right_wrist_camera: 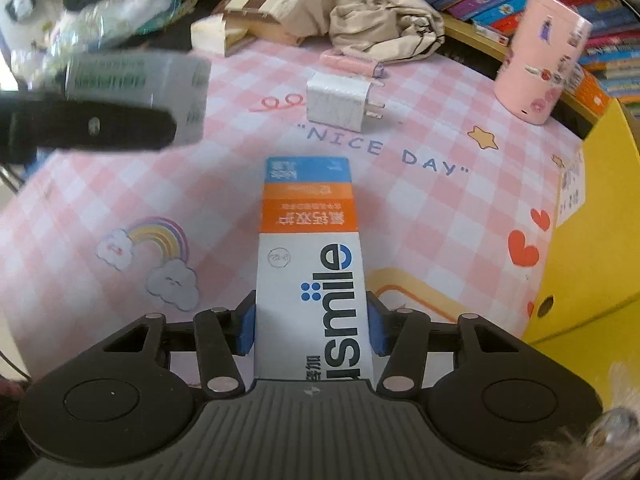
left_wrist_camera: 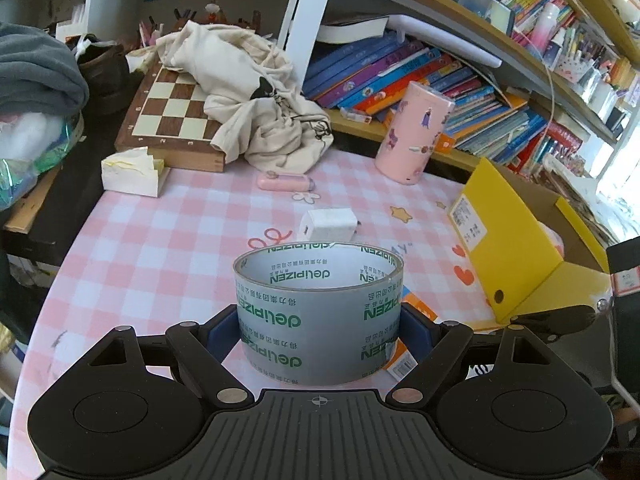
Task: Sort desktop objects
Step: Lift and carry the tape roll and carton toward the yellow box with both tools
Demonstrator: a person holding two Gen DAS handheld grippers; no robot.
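Left wrist view: my left gripper (left_wrist_camera: 319,330) is clamped on a roll of clear packing tape (left_wrist_camera: 319,312), held low centre above the pink checked surface (left_wrist_camera: 160,232). Right wrist view: my right gripper (right_wrist_camera: 311,326) is clamped on a toothpaste box (right_wrist_camera: 309,264), bottom centre. The yellow box (right_wrist_camera: 592,240) sits at the right edge. The thin-walled roll could buckle and slip; the two grippers, close together, could collide.

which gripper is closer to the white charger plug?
Left. The left gripper, clamped on the tape roll, sits just short of the white charger plug. The right gripper, holding the toothpaste box, is farther back.
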